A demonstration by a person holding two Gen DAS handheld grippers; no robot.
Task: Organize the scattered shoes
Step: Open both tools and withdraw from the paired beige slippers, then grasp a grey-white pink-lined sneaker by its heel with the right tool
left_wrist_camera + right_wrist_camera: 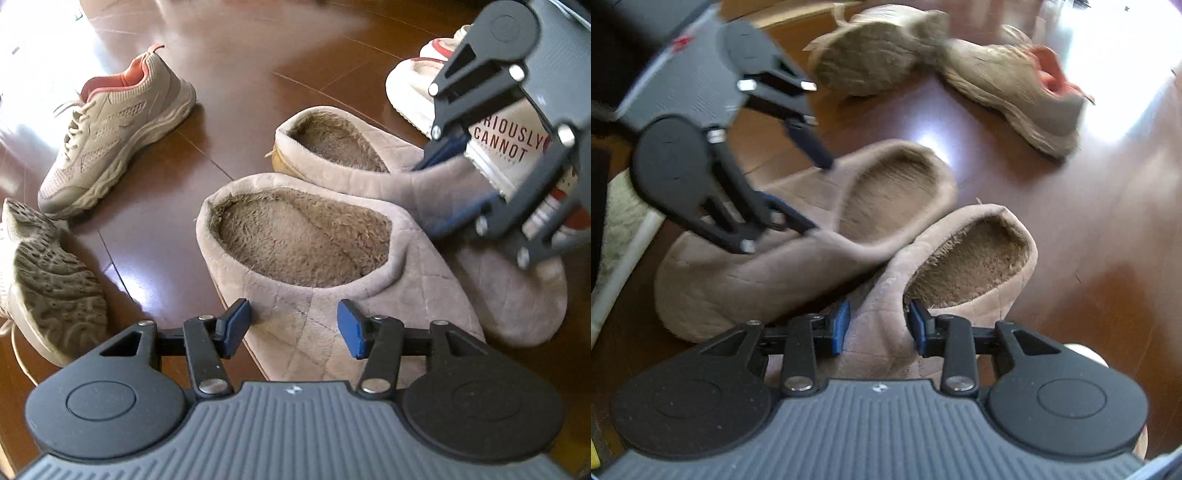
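Two slippers (303,240); two sneakers (118,125)

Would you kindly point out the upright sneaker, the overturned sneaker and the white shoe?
upright sneaker (122,122), left wrist view, mesh side panel.
overturned sneaker (55,273), left wrist view, tread of its sole.
white shoe (410,85), left wrist view, side of its thick sole.

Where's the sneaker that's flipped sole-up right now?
In the left wrist view the overturned sneaker lies at the far left edge of the wooden floor, just below the toe of the upright sneaker and left of the nearer slipper.
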